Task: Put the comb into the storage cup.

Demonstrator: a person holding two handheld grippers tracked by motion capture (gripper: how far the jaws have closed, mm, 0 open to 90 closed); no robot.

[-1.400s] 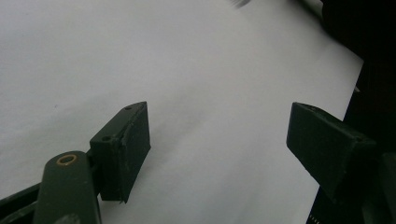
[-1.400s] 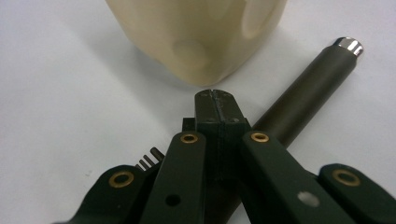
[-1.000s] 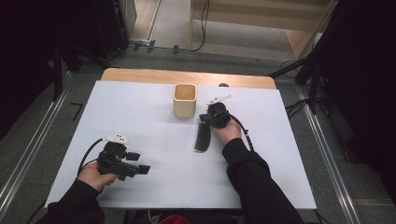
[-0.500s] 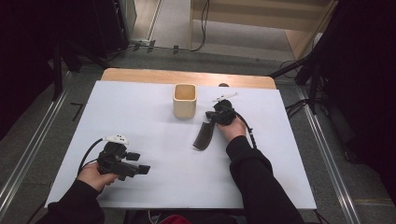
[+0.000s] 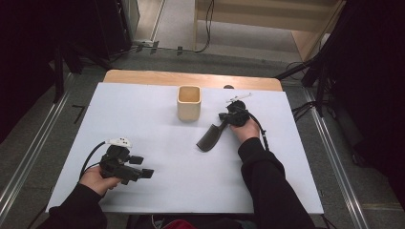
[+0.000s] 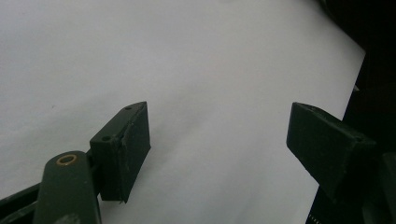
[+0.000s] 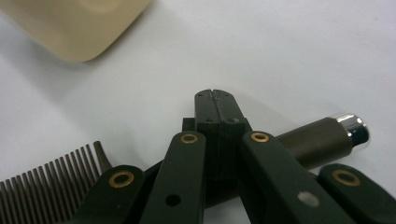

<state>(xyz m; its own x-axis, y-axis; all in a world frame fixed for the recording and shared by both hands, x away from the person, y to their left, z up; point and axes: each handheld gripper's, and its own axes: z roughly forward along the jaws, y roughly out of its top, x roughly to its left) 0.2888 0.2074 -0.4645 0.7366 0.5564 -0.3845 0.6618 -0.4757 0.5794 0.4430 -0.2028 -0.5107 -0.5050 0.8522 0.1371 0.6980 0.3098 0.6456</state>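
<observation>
My white table [image 5: 157, 114] has a tan square cup [image 5: 188, 102] standing upright near its far edge, a wooden strip [image 5: 143, 78] behind, grey floor [image 5: 28, 138] around.

You see even overhead light brighten the white rectangular table sheet [image 5: 157, 119] against dim surroundings. In your right gripper view the beige square cup [image 7: 70, 25] blurs, and glare hits the comb's chrome handle tip [image 7: 356, 128].

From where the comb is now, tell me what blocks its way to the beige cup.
Nothing visible does. The right gripper is shut on the comb, and only bare white table lies between it and the cup.
</observation>
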